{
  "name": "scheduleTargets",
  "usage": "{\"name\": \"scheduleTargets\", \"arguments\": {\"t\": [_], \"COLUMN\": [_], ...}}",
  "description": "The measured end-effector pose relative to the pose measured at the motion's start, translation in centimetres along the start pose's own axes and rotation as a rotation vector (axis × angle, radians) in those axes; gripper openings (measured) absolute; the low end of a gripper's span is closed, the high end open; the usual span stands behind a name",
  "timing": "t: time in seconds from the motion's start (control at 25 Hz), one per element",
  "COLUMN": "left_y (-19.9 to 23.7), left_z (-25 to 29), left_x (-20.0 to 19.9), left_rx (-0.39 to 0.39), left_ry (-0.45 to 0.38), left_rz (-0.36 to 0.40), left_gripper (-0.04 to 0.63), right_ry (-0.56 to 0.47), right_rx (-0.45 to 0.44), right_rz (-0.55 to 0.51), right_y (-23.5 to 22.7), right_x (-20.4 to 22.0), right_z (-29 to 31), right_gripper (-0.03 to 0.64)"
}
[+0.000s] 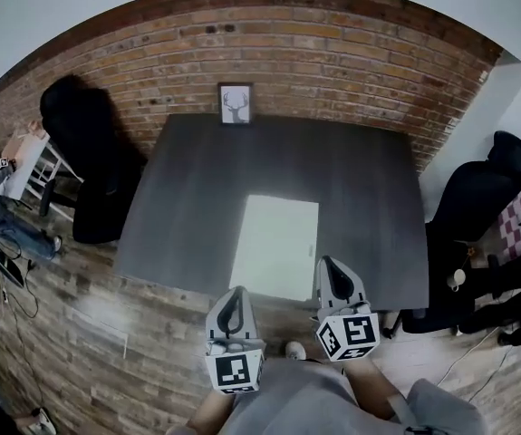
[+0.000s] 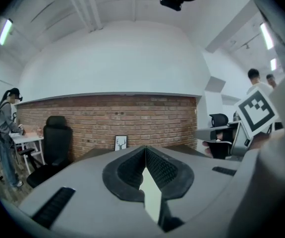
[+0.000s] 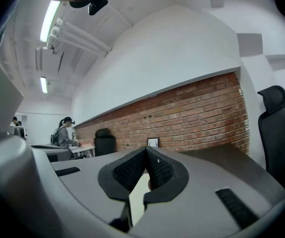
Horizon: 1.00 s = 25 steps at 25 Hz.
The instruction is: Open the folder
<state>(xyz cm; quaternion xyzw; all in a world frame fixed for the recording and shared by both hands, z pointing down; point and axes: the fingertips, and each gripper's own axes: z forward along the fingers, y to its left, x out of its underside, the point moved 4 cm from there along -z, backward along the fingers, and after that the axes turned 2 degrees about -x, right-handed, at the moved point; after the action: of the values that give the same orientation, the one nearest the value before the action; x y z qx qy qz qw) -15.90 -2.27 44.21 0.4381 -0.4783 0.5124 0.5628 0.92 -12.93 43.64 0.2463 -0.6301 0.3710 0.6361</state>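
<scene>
A pale, closed folder point(image 1: 276, 246) lies flat on the dark table point(image 1: 197, 198), near its front edge. My left gripper point(image 1: 235, 308) hovers just off the table's front edge, left of the folder's near corner, jaws shut with nothing between them. My right gripper point(image 1: 335, 277) sits over the front edge beside the folder's near right corner, also shut and empty. In the left gripper view the jaws point(image 2: 145, 150) meet at the tips, with the folder point(image 2: 152, 195) showing pale below them. In the right gripper view the jaws point(image 3: 146, 151) are closed too, with the folder point(image 3: 138, 195) beneath.
A small framed deer picture point(image 1: 235, 103) stands at the table's far edge against the brick wall point(image 1: 332, 53). A black office chair point(image 1: 88, 152) is at the left, another point(image 1: 482, 198) at the right. A person point(image 2: 3, 133) stands at a desk on the left.
</scene>
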Motion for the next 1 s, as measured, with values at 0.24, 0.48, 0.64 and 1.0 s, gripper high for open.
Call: {"name": "scheduleTargets", "arguments": {"t": [0.24,0.48,0.64,1.0], "left_y": [2.0,4.7,4.5,2.4], "left_z": [2.7,4.4,5.4,6.7], "left_x": [-1.4,-1.2,-0.9,-1.2], "left_rx": [0.157,0.253,0.295,0.276], "left_ry": [-0.019,-0.014,-0.016,-0.033], "left_rz": [0.024,0.018,0.012,0.0], "left_gripper": [0.005,0.005,0.005,0.005], "right_ry": [-0.025,-0.034,-0.02,-0.035], "right_rx": [0.127,0.252,0.302,0.275], "right_rz": [-0.003,0.002,-0.018,-0.073], "right_y": [1.7,3.2,3.0,0.5], "right_x": [-0.4,-0.1,0.0,-2.0], "right_z": [0.7,0.8,-0.1,0.4], "right_gripper": [-0.002,-0.002,-0.002,-0.002]}}
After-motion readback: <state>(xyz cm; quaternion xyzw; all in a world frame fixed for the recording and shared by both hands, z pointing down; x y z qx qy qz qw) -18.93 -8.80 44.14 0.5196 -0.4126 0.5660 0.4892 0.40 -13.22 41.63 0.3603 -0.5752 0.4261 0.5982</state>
